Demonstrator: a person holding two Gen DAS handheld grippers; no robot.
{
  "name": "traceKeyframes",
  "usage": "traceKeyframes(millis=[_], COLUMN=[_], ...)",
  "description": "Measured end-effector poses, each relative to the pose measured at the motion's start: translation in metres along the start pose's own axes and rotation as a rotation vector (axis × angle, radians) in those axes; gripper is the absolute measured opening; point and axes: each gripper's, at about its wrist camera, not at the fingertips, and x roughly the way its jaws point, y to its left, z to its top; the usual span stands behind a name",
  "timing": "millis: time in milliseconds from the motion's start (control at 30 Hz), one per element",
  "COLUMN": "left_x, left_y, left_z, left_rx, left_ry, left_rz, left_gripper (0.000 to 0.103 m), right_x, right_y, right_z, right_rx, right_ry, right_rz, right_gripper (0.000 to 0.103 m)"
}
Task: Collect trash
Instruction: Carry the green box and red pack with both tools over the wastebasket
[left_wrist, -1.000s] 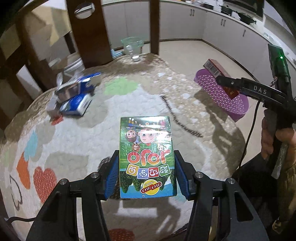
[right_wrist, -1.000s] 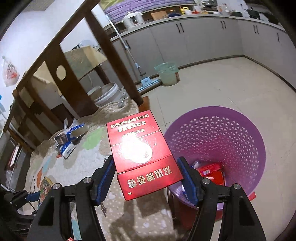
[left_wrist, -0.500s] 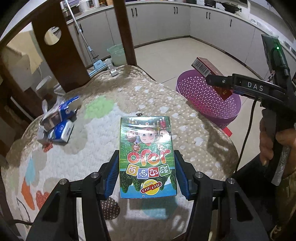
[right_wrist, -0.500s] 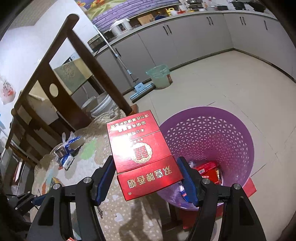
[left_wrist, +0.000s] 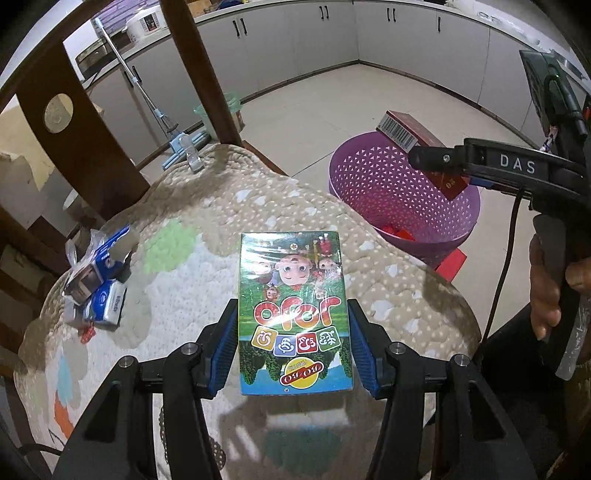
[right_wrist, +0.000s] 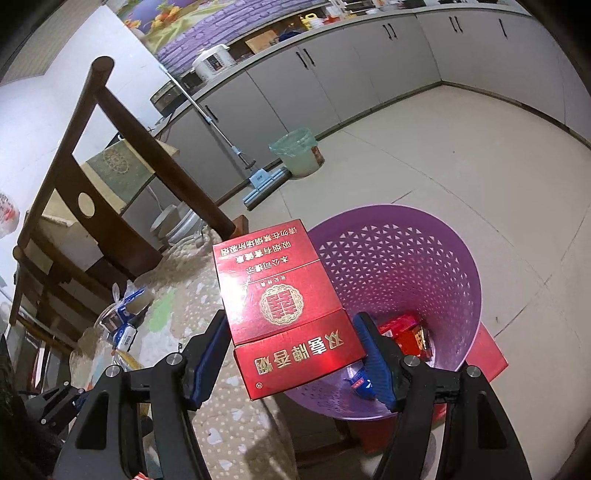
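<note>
My left gripper fingers pinch a cartoon box above the table; my right gripper fingers pinch a red box over the purple basket.

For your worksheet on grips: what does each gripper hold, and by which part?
Left gripper holds the green box by its long sides, near the bottom end. Right gripper holds the red box by its sides.

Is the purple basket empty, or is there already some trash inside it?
Not empty. The purple basket holds a red pack at its bottom, and a small blue scrap lies near it.
</note>
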Motion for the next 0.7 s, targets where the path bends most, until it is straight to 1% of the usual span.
traceKeyframes(millis=[200, 333, 533, 700], left_x=[0.010, 0.017, 0.023, 0.026], left_y=[0.000, -0.001, -0.009, -0.014], left_z=[0.007, 0.014, 0.025, 0.037], left_rx=[-0.002, -0.012, 0.013, 0.018], left_ry=[0.015, 0.023, 0.016, 0.007], left_rz=[-0.003, -0.018, -0.018, -0.031], left_gripper=[0.054, 0.054, 0.054, 0.054], right_x=[0.003, 0.003, 0.008, 0.015], right_y=[-0.008, -0.013, -0.022, -0.028], right_z=[0.001, 0.002, 0.004, 0.006], right_rx=[0.019, 0.029, 0.051, 0.068], right_ry=[0.007, 0.007, 0.017, 0.023], right_rz=[0.001, 0.002, 0.007, 0.009], right_gripper=[0.072, 0.072, 0.072, 0.072])
